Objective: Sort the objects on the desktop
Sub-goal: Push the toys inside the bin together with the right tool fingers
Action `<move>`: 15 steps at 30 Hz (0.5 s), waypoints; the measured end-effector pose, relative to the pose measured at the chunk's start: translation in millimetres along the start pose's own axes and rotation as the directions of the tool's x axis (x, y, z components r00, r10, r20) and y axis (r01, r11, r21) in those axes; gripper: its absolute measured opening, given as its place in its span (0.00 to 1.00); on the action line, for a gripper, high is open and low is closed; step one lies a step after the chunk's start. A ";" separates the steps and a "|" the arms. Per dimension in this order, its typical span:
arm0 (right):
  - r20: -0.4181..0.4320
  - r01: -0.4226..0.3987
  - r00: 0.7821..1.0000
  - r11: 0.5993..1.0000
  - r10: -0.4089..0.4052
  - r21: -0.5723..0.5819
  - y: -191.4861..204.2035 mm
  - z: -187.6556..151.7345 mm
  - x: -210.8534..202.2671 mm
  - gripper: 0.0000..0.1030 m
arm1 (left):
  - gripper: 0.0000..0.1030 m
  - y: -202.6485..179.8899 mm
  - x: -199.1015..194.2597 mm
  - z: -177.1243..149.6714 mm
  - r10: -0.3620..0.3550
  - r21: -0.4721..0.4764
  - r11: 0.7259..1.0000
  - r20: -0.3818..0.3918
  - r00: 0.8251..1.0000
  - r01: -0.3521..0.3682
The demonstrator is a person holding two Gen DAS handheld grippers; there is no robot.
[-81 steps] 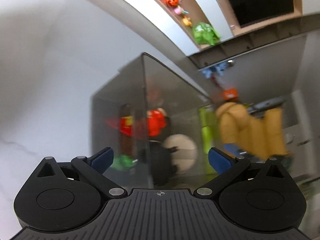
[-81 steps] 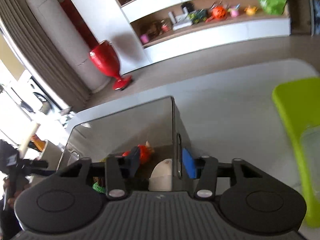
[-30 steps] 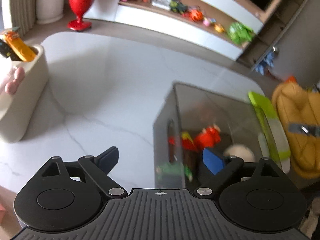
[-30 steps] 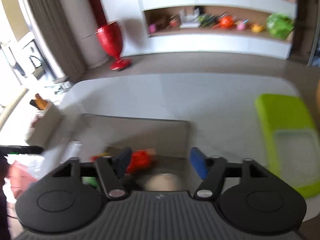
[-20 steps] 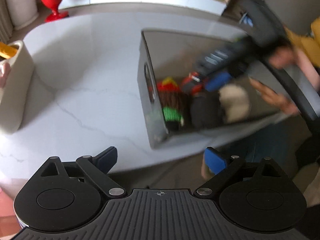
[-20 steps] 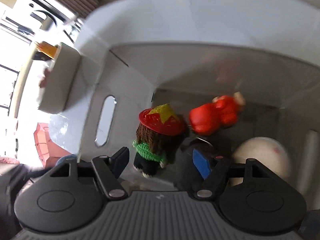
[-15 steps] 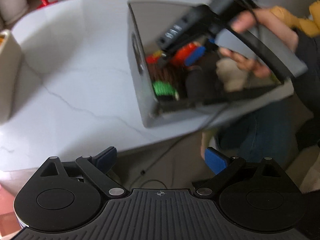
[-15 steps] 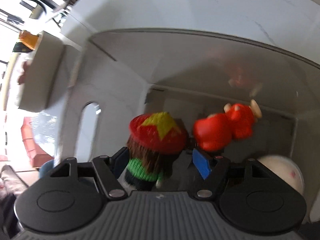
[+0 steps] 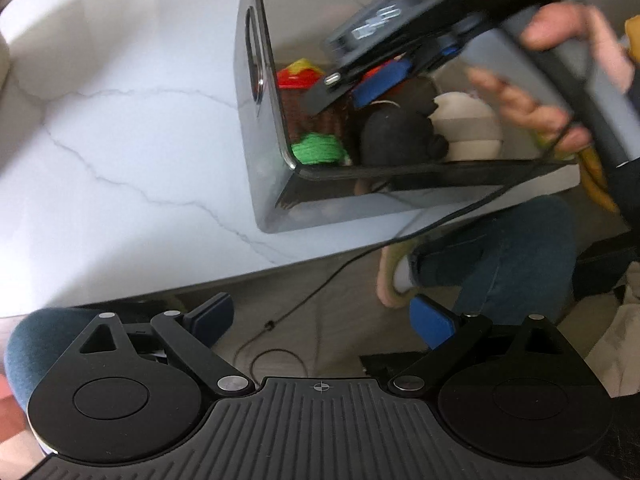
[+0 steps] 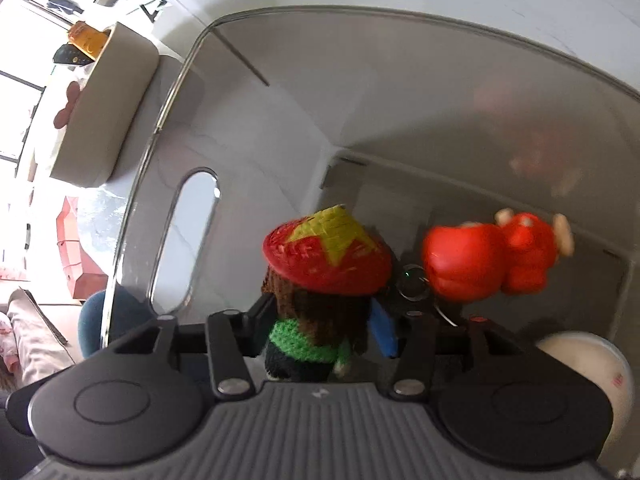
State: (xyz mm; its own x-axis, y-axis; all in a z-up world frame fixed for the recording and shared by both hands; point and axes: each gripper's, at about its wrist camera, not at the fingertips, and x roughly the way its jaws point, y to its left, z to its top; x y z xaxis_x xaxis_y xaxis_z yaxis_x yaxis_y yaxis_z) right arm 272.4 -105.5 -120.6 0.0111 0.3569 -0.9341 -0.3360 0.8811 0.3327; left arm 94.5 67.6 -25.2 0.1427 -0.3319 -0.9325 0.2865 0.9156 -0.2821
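Our right gripper (image 10: 320, 332) reaches down into the grey bin (image 10: 280, 92) on the tabletop (image 9: 120, 120), its fingers closing around the crocheted doll (image 10: 320, 300) without yet clearly pressing it. Our left gripper (image 9: 320, 318) hangs off the tabletop edge, fingers wide apart and empty.

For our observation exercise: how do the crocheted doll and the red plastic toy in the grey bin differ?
The crocheted doll is yarn, upright, between the closing right gripper jaws; the red plastic toy is smooth, glossy, lying free beside it. The doll wears green below a starred hat; the toy is nearly all red. Both sit inside the grey bin.
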 end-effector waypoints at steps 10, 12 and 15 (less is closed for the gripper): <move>0.108 0.010 0.992 0.899 -0.064 0.439 -91.3 -21.0 -55.1 0.72 | 0.95 -15.0 0.3 0.8 0.077 0.069 0.994 0.046 0.996 -0.080; 0.084 -0.012 0.996 0.855 -0.037 0.518 -107.2 -20.0 -44.8 0.72 | 0.95 -16.9 1.3 1.1 0.077 0.080 0.994 0.040 0.996 -0.080; 0.048 -0.015 0.999 0.817 -0.016 0.576 -118.1 -14.7 -26.3 0.72 | 0.95 -17.1 2.9 1.0 0.073 0.085 0.993 0.030 0.997 -0.075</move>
State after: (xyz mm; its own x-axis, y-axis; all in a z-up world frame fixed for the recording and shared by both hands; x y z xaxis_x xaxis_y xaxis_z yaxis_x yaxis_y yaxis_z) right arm 297.9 -223.5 -137.2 0.0620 0.3571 -0.9320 0.2677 0.8936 0.3602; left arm 91.0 50.8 -22.8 0.1912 -0.2707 -0.9435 0.3547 0.9153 -0.1907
